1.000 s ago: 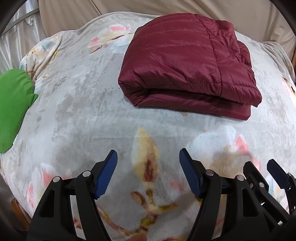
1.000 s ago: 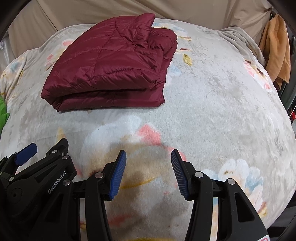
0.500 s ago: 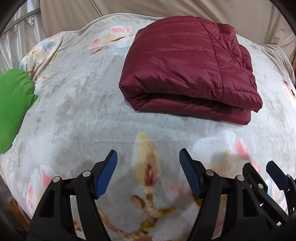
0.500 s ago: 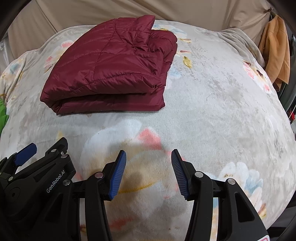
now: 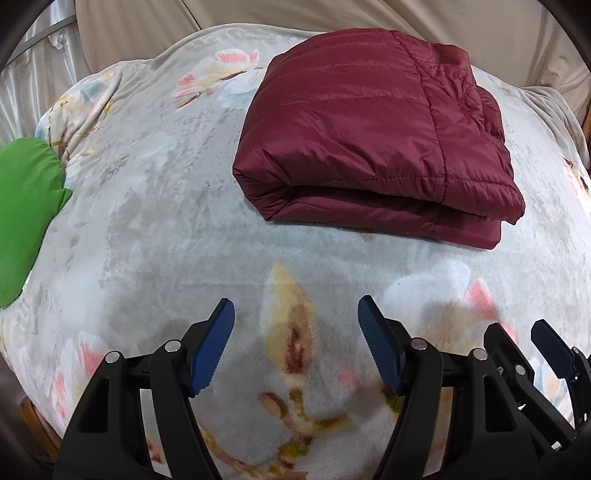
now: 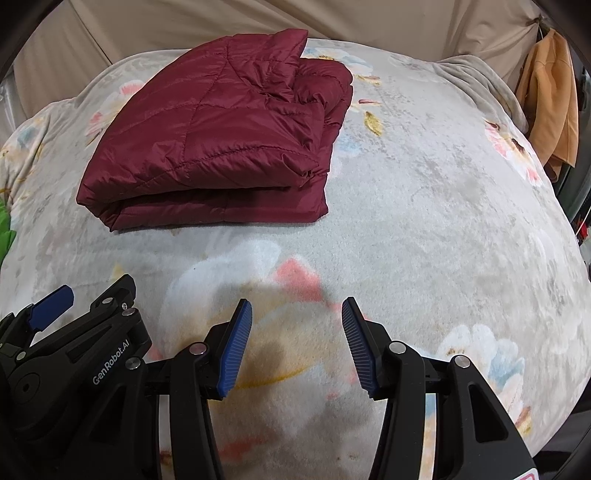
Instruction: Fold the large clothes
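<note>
Left wrist view: floral blanket point(image 5: 147, 229) covered the bed, beige curtain point(image 5: 155, 33) behind, green cloth point(image 5: 26, 218) at the left edge. Orange garment point(image 6: 550, 110) hung at the right in the right wrist view. Maroon puffer jacket point(image 5: 369, 147) lay folded on the blanket, well ahead of both tools, apart from them. Left hand-held gripper point(image 5: 295, 347) stood fairly wide, empty, over the blanket. Right hand-held gripper point(image 6: 295, 343) stood narrower, parted, also empty, just beside the left one.
</note>
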Demonstrator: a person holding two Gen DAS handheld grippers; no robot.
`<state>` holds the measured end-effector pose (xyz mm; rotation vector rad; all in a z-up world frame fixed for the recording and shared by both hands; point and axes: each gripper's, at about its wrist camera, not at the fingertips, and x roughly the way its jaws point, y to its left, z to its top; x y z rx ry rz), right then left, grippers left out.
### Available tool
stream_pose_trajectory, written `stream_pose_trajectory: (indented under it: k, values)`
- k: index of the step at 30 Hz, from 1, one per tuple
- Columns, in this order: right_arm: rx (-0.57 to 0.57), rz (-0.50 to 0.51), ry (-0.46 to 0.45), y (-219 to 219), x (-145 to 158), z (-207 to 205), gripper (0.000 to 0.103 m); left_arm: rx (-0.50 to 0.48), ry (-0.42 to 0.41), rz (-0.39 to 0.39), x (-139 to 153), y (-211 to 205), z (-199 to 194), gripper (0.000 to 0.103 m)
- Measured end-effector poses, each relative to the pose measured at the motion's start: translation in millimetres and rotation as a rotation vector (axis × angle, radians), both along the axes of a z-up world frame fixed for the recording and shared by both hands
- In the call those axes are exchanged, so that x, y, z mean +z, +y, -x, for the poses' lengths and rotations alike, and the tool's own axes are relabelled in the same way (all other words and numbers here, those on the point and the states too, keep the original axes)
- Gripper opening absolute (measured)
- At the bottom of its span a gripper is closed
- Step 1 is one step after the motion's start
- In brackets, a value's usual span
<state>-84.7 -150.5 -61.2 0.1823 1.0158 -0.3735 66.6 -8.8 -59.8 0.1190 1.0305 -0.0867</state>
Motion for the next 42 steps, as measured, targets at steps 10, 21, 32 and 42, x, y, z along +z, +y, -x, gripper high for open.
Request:
stream_pose_trajectory:
  k: [10, 21, 32, 42]
  values:
    - [-0.001, 0.003, -0.002, -1.9, 0.1, -0.5, 0.051, -0.027, -0.026, -0.024, 1.8, -4.6, 0.0, 0.071]
    - [-0.019, 0.006, 0.003, 3.7, -1.5, 1.0, 0.051, -0.024, -0.016, -0.028, -1.6, -4.2, 1.6, 0.072]
    - [-0.030, 0.008, -0.005, 3.6, -0.3, 3.5, 0.049, -0.040, -0.003, -0.021, -0.6, -3.3, 2.9, 0.073]
    - [-0.037, 0.007, -0.010, 5.1, 1.6, 6.1, 0.047, -0.032, -0.001, -0.019, 1.3, -2.7, 5.3, 0.072]
